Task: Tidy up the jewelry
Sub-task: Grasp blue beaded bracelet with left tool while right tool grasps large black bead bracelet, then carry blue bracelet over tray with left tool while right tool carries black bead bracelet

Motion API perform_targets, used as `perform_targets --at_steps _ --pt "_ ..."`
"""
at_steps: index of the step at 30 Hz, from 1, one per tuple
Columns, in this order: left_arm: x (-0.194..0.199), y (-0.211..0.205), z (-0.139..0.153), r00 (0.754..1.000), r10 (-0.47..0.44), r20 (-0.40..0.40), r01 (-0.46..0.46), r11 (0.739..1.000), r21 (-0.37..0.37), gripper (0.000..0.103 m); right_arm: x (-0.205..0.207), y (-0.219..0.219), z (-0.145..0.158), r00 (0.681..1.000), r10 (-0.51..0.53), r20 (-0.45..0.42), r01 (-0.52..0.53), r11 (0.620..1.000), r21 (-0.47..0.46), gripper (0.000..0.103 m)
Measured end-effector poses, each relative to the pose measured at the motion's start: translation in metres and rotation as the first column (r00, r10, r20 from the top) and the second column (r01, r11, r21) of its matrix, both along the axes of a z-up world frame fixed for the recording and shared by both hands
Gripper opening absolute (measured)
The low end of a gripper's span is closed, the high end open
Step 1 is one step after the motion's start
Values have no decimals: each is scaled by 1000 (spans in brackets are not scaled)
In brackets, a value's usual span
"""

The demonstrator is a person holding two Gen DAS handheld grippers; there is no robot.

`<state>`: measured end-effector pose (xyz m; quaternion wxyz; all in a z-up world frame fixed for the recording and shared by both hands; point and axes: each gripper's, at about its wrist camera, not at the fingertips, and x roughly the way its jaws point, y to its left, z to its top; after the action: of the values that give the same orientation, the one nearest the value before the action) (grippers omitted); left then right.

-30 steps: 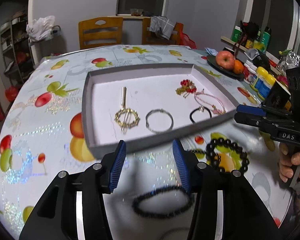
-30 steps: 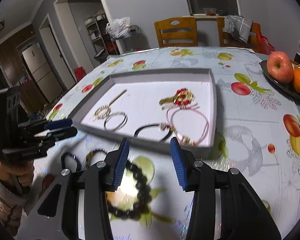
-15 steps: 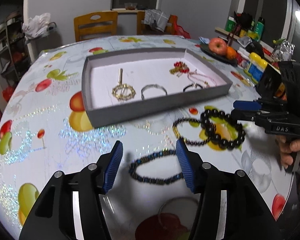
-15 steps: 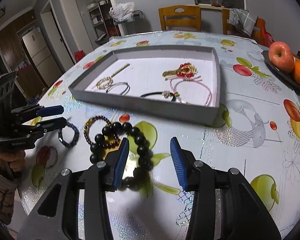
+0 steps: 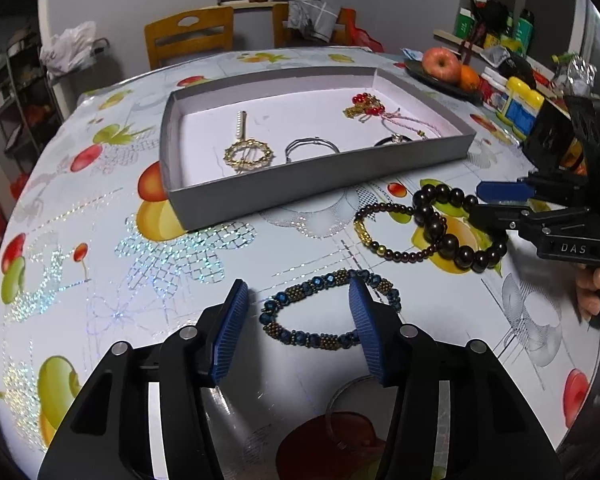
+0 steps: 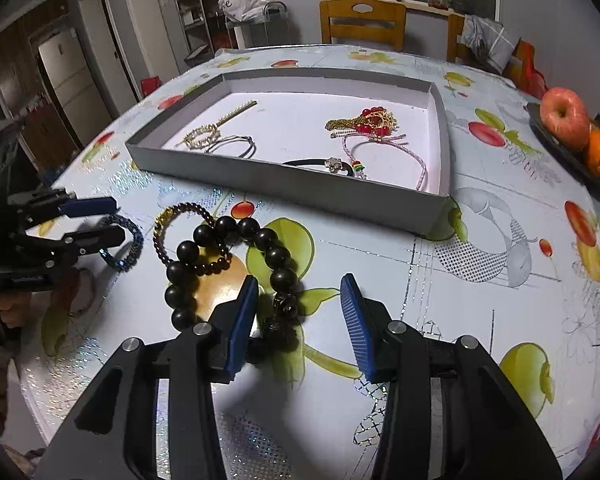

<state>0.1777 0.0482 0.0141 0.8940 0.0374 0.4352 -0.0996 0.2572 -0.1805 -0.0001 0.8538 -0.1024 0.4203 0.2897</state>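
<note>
Blue-and-bronze beaded bracelet [image 5: 332, 307]: closed loop, faceted blue beads alternating with small bronze ones, flat on the worktop [image 5: 100, 280] at lower centre. Left tongs [image 5: 300, 312] spread wide astride it, gripping nothing. Large black bead bracelet [image 6: 236, 264] lies centre-left, overlapping a thinner dark one [image 6: 188, 236]. Right tongs [image 6: 298, 312] wide, empty. Grey tray [image 6: 284, 184] above.
</note>
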Motion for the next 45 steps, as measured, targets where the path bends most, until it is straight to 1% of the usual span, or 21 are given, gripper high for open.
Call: perform_targets --at_steps 3,5,11,13,15,20,21,25,28,30,31,32,33,34,35,36,37,40,43,45 --pt "2 -3 -1 1000 2 4 -2 999 33 52 -4 8 -1 1000 6 30 -4 999 -53 43" --pt "3 -4 -1 1000 6 7 -6 999 48 49 -6 10 -2 999 8 41 -5 998 -68 43" --pt "4 -4 -1 1000 4 8 -4 999 54 47 -4 5 -2 1000 -12 28 13 999 -52 43" --pt "4 -5 -1 1000 5 8 -6 999 54 48 -4 6 -2 999 -13 31 14 998 -58 43" --pt "4 -5 -1 1000 12 7 -12 998 59 51 -4 7 -2 999 -12 37 15 998 -67 43" --pt "4 -4 -2 1000 10 6 -11 998 54 50 -4 7 -2 999 -14 33 16 998 -62 45" --pt "4 -4 -1 1000 5 6 -5 999 51 47 -4 6 -2 999 -14 32 16 998 -62 45" --pt "2 -11 -1 1000 -26 13 25 998 64 29 -4 6 -2 999 -14 31 16 998 -60 45" --pt "0 -15 0 999 -35 15 34 997 69 21 -4 7 -2 999 -14 32 16 998 -62 45" --pt "0 -16 0 999 -40 15 39 997 68 18 -3 6 -2 999 -14 32 16 998 -62 45" --pt "0 -16 0 999 -39 14 38 997 65 17 -4 7 -2 999 -12 33 14 998 -62 42" --pt "0 -16 0 999 -38 14 37 997 63 17 -4 7 -2 999 -4 31 6 998 -59 36" --pt "0 -16 0 999 -37 13 36 998 61 15 -5 8 -2 999 7 33 -5 998 -59 33" --pt "0 -15 0 999 -34 13 33 998 59 13 -7 10 -1 999 19 38 -16 998 -64 27" --pt "-1 -15 -1 999 -32 13 31 998 58 12 -9 10 -1 999 25 39 -22 998 -64 19" --pt "-1 -15 0 999 -31 14 30 998 58 10 -10 11 -1 999 32 39 -29 998 -62 16" --pt "-1 -15 0 999 -30 14 29 998 60 8 -10 11 -1 999 33 40 -30 998 -64 15" --pt "-3 -16 0 999 -33 17 32 998 63 8 -9 11 0 999 32 37 -30 998 -57 15" --pt "-5 -17 1 999 -35 21 33 998 62 8 -9 6 1 999 28 26 -28 999 -22 14" --pt "-6 -17 2 999 -33 28 31 998 60 8 -10 4 3 999 25 35 -25 1000 -6 13"
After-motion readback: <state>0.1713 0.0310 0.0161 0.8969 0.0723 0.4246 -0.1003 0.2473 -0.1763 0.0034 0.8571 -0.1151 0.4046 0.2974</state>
